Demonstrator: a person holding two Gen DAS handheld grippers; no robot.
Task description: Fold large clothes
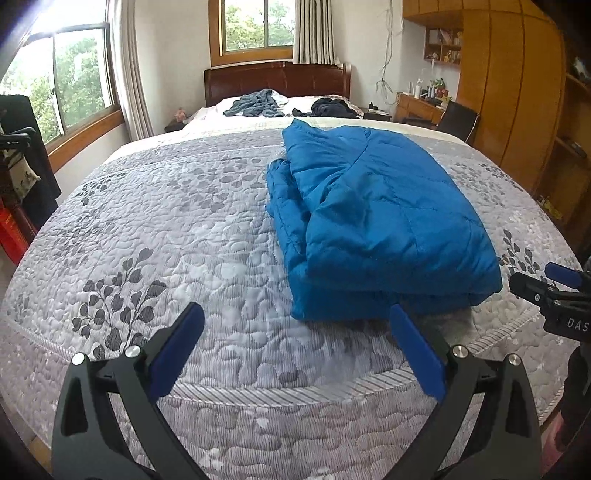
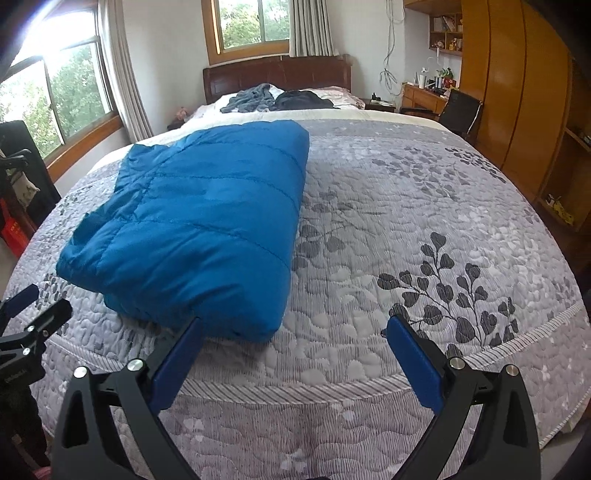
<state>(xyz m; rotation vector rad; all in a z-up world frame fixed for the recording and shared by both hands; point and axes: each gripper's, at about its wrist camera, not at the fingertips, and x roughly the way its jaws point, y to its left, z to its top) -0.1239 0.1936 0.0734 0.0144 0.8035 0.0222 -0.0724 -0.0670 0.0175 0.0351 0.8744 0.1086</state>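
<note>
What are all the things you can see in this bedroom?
Quilted jacket: one, blue, folded, near foot of bed.
Bedspread: one, grey leaf print, covering bed.
Loose clothes: two piles, grey-blue and dark, by headboard.
Headboard: one, dark wood, far end.
Windows: two, wood-framed, left and far walls.
Wardrobe: one, orange-brown, right wall.
Chair: one, black, by desk.
Left gripper: jaws open, empty.
Right gripper: jaws open, empty.

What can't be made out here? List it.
- Jacket underside and inner folds: both views, covered by its own top layer.
- Clothes by the headboard: both views, too small to identify.
- Shelf items: too small.
- Bed foot: cut off behind the grippers.
</note>
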